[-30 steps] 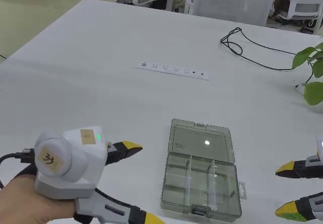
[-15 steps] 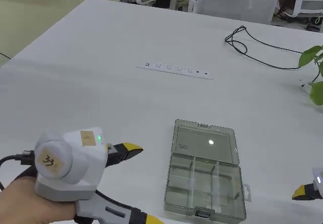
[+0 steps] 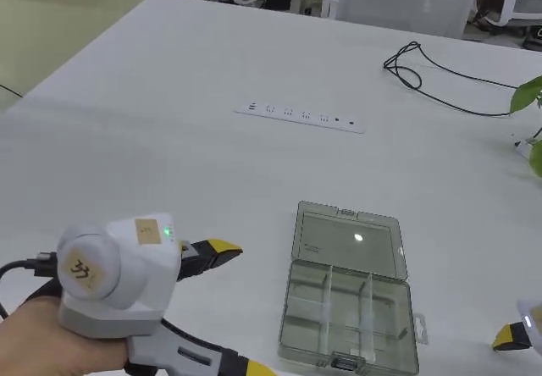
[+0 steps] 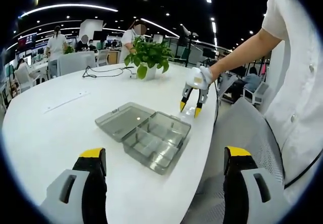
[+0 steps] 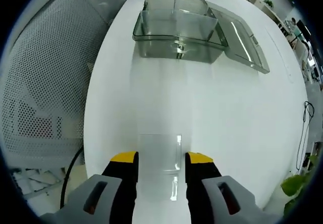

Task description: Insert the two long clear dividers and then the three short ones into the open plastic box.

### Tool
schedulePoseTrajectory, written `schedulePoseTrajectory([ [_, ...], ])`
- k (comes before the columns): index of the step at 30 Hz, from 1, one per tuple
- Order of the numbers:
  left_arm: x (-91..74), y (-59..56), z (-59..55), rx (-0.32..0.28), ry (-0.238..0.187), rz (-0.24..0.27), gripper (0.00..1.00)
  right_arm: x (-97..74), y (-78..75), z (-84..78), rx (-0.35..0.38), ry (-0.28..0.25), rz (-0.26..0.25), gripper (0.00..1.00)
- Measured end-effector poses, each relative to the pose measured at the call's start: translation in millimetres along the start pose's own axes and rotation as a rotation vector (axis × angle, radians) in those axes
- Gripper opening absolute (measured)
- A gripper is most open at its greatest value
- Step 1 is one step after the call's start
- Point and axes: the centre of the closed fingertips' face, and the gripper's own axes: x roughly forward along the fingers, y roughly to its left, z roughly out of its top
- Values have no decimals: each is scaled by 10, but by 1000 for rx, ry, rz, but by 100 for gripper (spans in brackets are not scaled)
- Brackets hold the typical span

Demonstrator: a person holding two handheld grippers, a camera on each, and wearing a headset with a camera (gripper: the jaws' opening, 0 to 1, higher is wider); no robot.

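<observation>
The clear plastic box (image 3: 351, 318) lies open on the white table (image 3: 169, 139), its lid (image 3: 349, 239) folded back flat. Two long clear dividers (image 3: 325, 308) stand lengthwise inside it. My left gripper (image 3: 238, 306) hovers left of the box, open wide and holding nothing; its view shows the box (image 4: 151, 135) ahead between the jaws. My right gripper (image 5: 161, 158) is open near the table's edge, its fingertips on either side of a short clear divider (image 5: 159, 151) lying flat on the table. One of its yellow fingertips (image 3: 506, 336) shows right of the box.
A white power strip (image 3: 301, 116) lies mid-table, and a black cable (image 3: 423, 69) coils at the far right. A green plant (image 4: 147, 57) stands on the table's right side. Office chairs stand beyond the far edge. Grey perforated mesh (image 5: 45, 82) lies just past the near table edge.
The right gripper has drawn back to the right and toward the near edge, away from the box. The left gripper has held still. The head camera has shifted slightly.
</observation>
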Motion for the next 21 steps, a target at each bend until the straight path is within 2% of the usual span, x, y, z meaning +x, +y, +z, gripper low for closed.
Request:
schedulePoseTrajectory([
  [4, 2, 2, 5, -2, -4, 0, 99, -8, -1, -1, 5, 2, 0, 33],
  [11, 7, -2, 4, -1, -3, -3, 99, -9, -4, 0, 7, 13, -3, 33],
  [14, 5, -2, 1, -1, -3, -2, 99, -7, -21, 7, 71, 3, -12, 32],
  [21, -5, -11, -9, -8, -6, 1, 99, -8, -15, 0, 92, 10, -23, 32],
])
